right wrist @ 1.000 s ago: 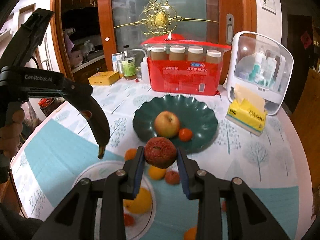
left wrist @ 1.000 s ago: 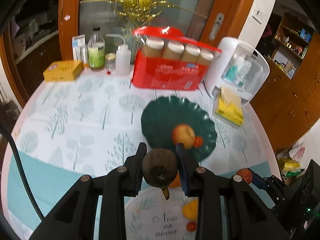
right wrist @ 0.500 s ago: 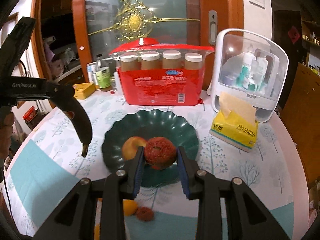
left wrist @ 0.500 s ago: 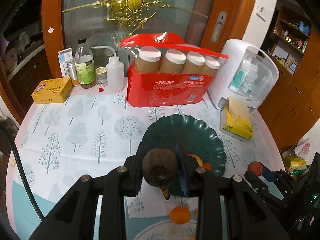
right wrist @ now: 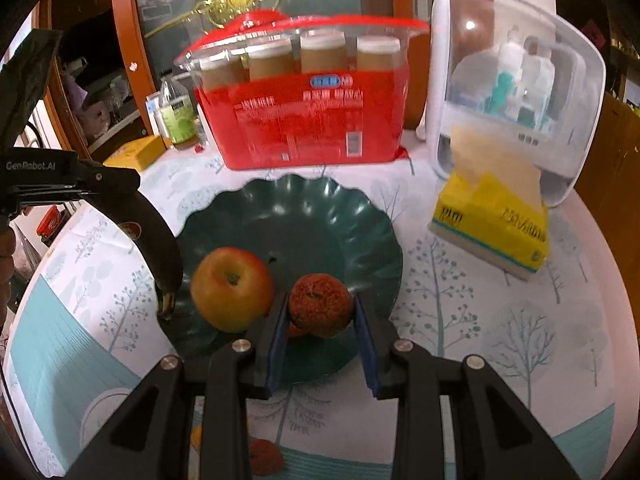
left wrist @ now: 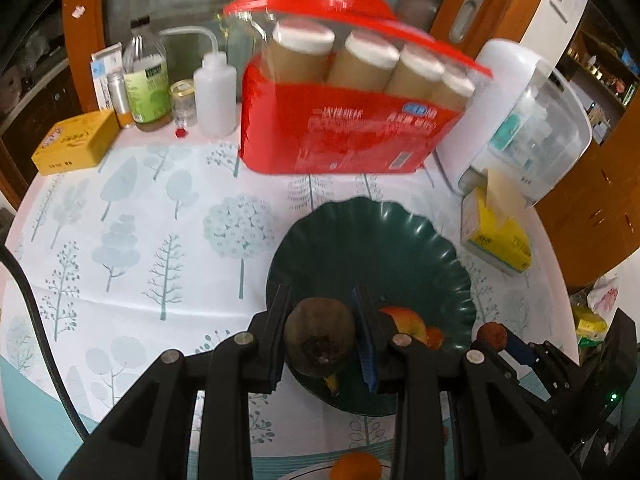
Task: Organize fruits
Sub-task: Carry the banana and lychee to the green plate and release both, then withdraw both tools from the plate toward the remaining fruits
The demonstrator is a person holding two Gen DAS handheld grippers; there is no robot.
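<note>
My left tongs [left wrist: 322,338] clamp a dark banana [left wrist: 320,340], seen end-on over the green plate's [left wrist: 372,236] near rim. My right tongs [right wrist: 320,312] pinch a rough red fruit [right wrist: 321,305] above the plate beside the apple [right wrist: 231,288]; an orange fruit behind is mostly hidden. Beyond stands the red pack [right wrist: 308,120].

A dark green plate [right wrist: 360,216] sits mid-frame on a white tablecloth [left wrist: 132,216] patterned with pale teal trees, a red package [right wrist: 312,120] above.
</note>
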